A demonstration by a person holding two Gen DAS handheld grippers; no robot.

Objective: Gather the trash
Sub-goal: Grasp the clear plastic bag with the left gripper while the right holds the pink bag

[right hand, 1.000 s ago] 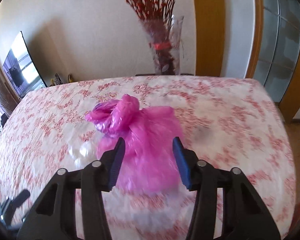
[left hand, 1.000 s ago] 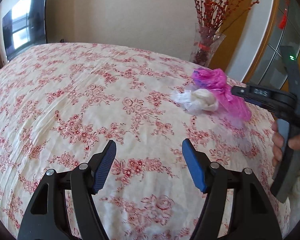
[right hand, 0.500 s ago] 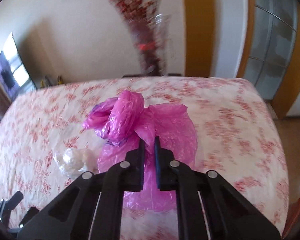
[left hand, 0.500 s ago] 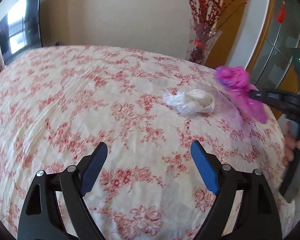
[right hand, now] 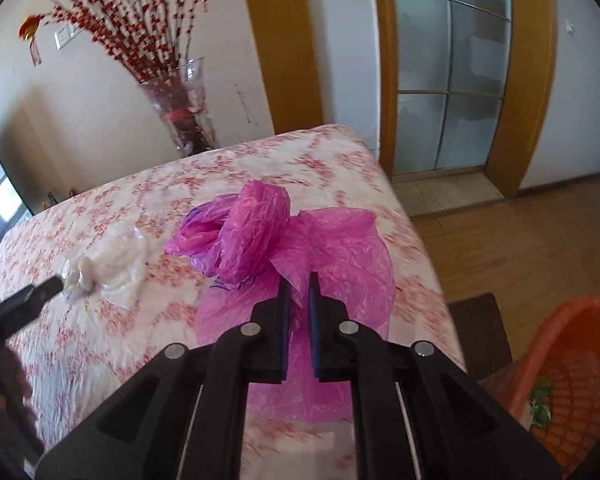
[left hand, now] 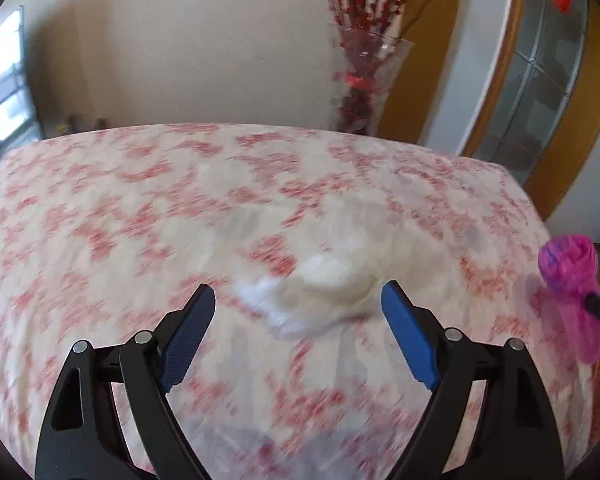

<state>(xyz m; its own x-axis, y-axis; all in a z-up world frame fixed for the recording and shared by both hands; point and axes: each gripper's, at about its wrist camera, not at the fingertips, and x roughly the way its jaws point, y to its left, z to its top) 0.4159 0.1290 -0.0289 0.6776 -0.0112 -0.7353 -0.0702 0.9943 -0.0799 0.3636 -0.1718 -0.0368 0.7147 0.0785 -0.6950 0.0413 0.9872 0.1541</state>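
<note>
A crumpled white plastic bag (left hand: 332, 280) lies on the flowered bedspread (left hand: 140, 220). My left gripper (left hand: 299, 294) stands open right at the bag, a blue pad on either side of its near end, neither one pressing on it. In the right wrist view the white bag (right hand: 112, 264) lies left, with one left finger (right hand: 40, 292) at its edge. My right gripper (right hand: 299, 282) is shut on a pink plastic bag (right hand: 260, 232), held over the bed's right edge. The left wrist view catches the pink bag (left hand: 568, 268) at far right.
An orange mesh basket (right hand: 572, 360) with a bit of green inside stands on the wooden floor at lower right, beside a dark mat (right hand: 480, 328). A glass vase of red branches (left hand: 364, 80) stands behind the bed. A glazed door (right hand: 452, 92) lies beyond.
My right gripper shut on the pink bag and carried it right toward the bed's edge; the basket came into view. My left gripper opened wider and moved up to the white bag.
</note>
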